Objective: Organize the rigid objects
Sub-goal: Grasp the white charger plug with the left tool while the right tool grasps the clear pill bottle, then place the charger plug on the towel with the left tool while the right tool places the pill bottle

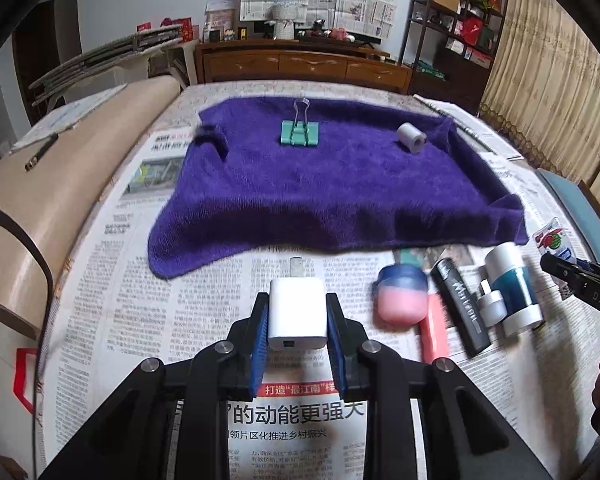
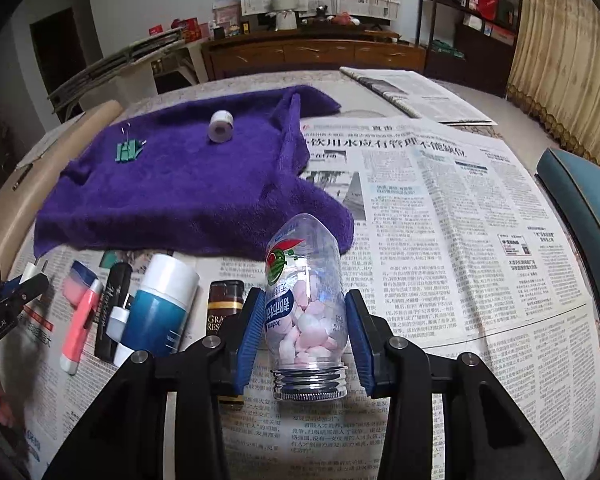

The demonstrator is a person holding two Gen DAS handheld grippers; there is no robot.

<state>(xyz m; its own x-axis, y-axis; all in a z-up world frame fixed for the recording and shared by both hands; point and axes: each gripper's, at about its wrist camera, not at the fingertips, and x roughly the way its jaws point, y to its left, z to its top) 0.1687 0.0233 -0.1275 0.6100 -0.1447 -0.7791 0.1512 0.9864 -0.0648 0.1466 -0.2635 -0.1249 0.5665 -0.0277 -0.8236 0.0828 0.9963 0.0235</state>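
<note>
My left gripper (image 1: pixel 298 306) is shut on a white USB charger (image 1: pixel 297 314), held above the newspaper just in front of the purple towel (image 1: pixel 324 184). My right gripper (image 2: pixel 305 312) is shut on a clear plastic candy bottle (image 2: pixel 306 300) with pink and white candies. A green binder clip (image 1: pixel 299 133) and a small white tape roll (image 1: pixel 411 138) lie on the towel. A row of items lies on the newspaper: a pink-and-blue case (image 1: pixel 402 300), a pink tube (image 1: pixel 434 334), a black tube (image 1: pixel 462 306), a teal-and-white bottle (image 1: pixel 514 290) and a dark brown bottle (image 2: pixel 225 306).
Newspaper (image 2: pixel 460 216) covers the table. A tan curved board (image 1: pixel 60 168) borders the left side, a blue chair (image 2: pixel 580 200) the right. A wooden cabinet (image 1: pixel 300 65) and shelves (image 1: pixel 456 24) stand behind. A folded newspaper (image 2: pixel 412 94) lies at far right.
</note>
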